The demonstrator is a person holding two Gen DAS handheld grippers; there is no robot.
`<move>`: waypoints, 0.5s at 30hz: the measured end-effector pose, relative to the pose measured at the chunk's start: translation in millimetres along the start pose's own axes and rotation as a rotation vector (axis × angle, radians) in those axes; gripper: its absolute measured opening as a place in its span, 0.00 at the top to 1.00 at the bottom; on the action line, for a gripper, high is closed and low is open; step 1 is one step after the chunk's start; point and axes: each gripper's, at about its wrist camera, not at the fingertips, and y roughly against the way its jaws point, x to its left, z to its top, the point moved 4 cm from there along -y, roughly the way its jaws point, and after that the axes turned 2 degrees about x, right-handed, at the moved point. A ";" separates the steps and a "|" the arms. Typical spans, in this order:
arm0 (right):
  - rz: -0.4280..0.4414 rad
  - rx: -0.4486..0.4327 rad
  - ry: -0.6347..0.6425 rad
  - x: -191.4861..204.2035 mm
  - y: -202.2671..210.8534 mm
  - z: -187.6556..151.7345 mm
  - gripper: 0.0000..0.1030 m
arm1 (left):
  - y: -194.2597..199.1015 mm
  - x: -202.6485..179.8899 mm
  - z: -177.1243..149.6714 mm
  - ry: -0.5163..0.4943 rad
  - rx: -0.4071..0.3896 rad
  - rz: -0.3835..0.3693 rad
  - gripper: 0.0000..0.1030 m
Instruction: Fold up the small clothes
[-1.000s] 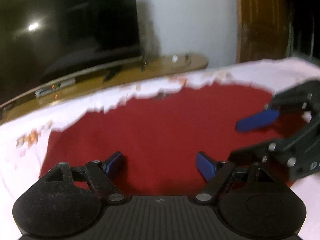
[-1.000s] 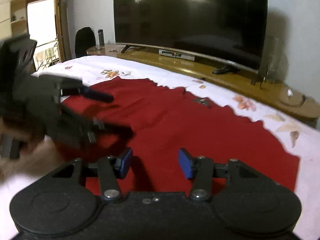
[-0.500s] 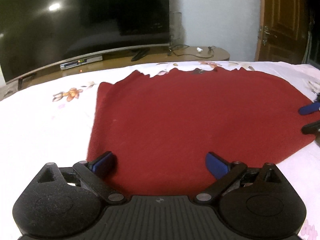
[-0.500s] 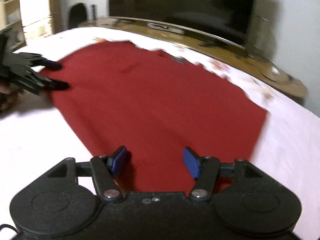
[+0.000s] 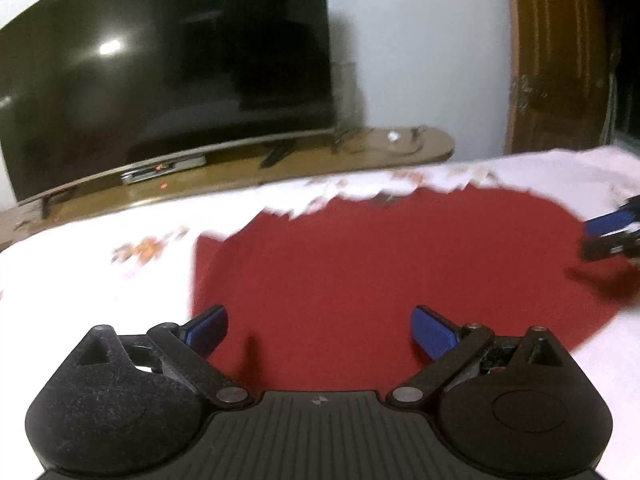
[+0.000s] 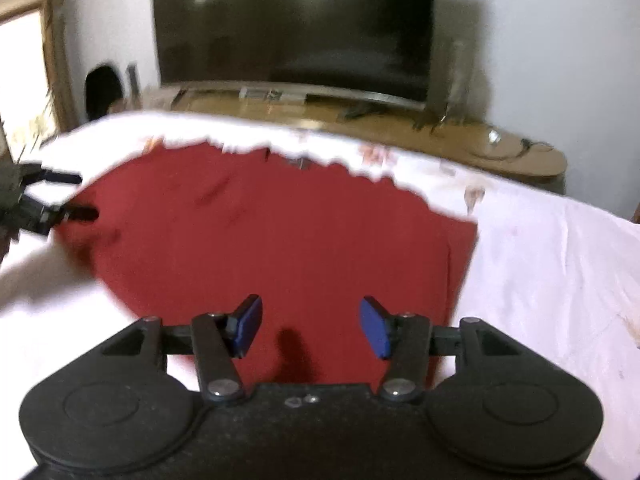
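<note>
The red cloth (image 5: 380,272) is seen spread flat on the white floral sheet (image 5: 92,292), in front of the television (image 5: 160,68). The left gripper (image 5: 318,330) is held wide apart over the cloth's near left corner, nothing gripped. The right gripper (image 6: 310,330) is likewise spread wide over the cloth's near right edge, empty. Both views are motion-blurred.

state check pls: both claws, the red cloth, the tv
left claw: open, empty, over the cloth's near left corner
right claw: open, empty, over the cloth's near right edge
red cloth: spread flat on the white floral bedsheet, unfolded
TV: screen dark, standing on the wooden TV stand
</note>
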 end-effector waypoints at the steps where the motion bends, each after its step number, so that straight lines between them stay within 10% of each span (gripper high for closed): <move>1: -0.002 -0.015 -0.019 2.3 -5.6 8.9 0.49 | -7.2 -5.6 7.3 -0.004 0.001 -0.007 0.05; 8: 0.012 0.007 -0.032 40.7 -82.2 52.3 0.47 | -80.7 -17.4 20.9 0.031 0.154 0.051 0.05; 15: -0.090 0.023 -0.008 -5.1 -73.2 18.3 0.45 | -61.1 29.2 -11.8 0.104 0.113 0.048 0.03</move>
